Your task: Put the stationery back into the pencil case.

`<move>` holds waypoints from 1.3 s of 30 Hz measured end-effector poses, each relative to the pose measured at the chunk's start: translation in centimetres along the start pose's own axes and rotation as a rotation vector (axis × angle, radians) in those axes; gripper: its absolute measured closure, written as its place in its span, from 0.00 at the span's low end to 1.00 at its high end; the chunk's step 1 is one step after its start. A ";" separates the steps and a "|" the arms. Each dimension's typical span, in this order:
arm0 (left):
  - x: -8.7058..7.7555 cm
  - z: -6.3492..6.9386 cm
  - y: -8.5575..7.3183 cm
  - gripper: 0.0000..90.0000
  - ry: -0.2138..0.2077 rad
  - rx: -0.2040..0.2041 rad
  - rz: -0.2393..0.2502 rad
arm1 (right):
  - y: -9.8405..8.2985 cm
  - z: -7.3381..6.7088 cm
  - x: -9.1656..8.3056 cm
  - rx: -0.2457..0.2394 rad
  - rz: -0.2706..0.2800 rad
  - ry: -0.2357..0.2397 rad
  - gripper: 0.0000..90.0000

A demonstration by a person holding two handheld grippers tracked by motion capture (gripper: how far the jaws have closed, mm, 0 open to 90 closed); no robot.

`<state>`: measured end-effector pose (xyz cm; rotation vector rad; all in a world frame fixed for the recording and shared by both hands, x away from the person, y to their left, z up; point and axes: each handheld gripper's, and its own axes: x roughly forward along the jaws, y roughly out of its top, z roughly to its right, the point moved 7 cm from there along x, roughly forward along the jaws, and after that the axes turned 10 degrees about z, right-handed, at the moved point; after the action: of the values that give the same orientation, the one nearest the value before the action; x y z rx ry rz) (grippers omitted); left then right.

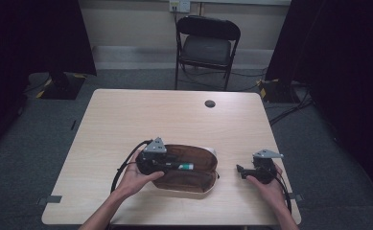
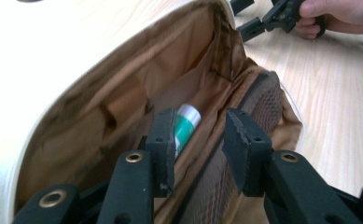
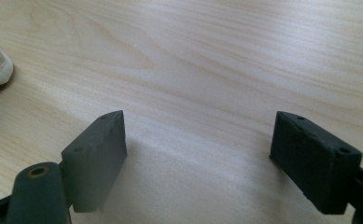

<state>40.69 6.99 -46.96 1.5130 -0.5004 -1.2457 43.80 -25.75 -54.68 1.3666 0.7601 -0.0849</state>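
Left gripper [image 2: 198,147], jaws parted, sits inside the open brown fabric pouch [image 1: 193,165] over a green-white tube [image 2: 186,125]; right gripper [image 1: 245,171], released, idles just beside the pouch; risk: jaws snag lining, dragging the unheld pouch.

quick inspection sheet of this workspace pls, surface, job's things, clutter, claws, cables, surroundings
surface: light wood table, dark round grommet near the far edge
job's things: open brown pouch with cream outside; green and white tube lying inside
clutter: nothing seen
claws: left claw open over the pouch, tube beyond its jaws; right claw open wide above bare table
cables: black cable loops from the left claw; more on the floor
surroundings: black folding chair, dark curtains, grey carpet
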 end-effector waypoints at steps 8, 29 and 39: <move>-2.7 -1.1 -0.4 0.67 0.046 -0.062 0.037 | 0.0 0.0 0.0 0.000 0.000 0.000 0.19; -10.3 -6.0 -5.0 0.55 0.280 -0.187 0.049 | 0.0 0.0 0.0 0.001 0.000 -0.005 0.19; -13.9 -9.3 -9.4 0.34 0.431 -0.273 -0.002 | 0.0 0.0 0.0 0.001 0.000 -0.005 0.19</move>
<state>41.08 25.89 -50.22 1.4881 -0.0426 -0.9081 43.80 -25.75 -54.68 1.3672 0.7554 -0.0887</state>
